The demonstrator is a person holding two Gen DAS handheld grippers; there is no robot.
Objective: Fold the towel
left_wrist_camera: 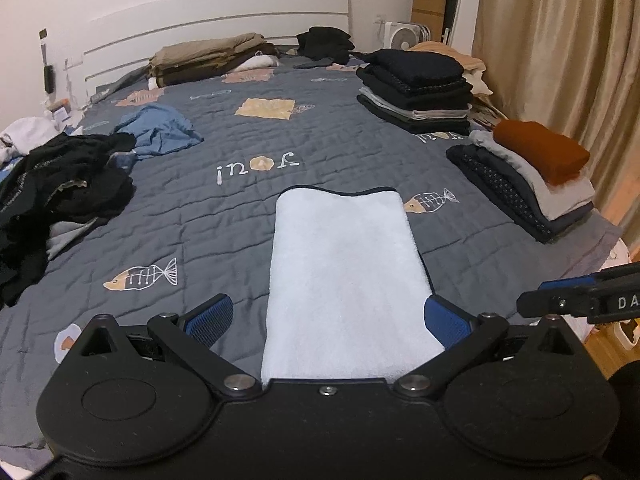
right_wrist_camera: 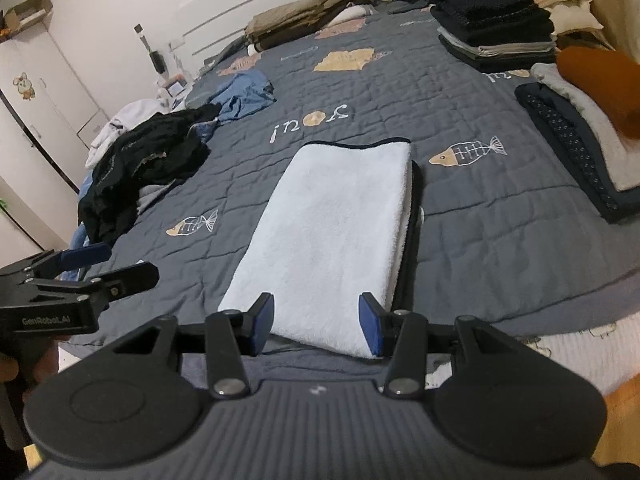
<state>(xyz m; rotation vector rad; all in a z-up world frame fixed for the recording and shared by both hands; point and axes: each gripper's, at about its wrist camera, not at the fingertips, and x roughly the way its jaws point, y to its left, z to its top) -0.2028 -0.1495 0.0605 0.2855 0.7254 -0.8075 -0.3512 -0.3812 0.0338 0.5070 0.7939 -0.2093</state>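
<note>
Grey quilt bears folded, pale-blue towel.

towel on bed

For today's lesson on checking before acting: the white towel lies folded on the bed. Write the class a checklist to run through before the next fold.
1. Towel lies flat on the quilt: ok.
2. Left tongs open, holding nothing: ok.
3. Right tongs open, holding nothing: ok.
4. Towel edges aligned: not ok, dark trim shows along the right side.
5. Folded stack and black clothes pile clear of the towel: ok.
6. Layers underneath lie smooth: cannot tell.
</note>
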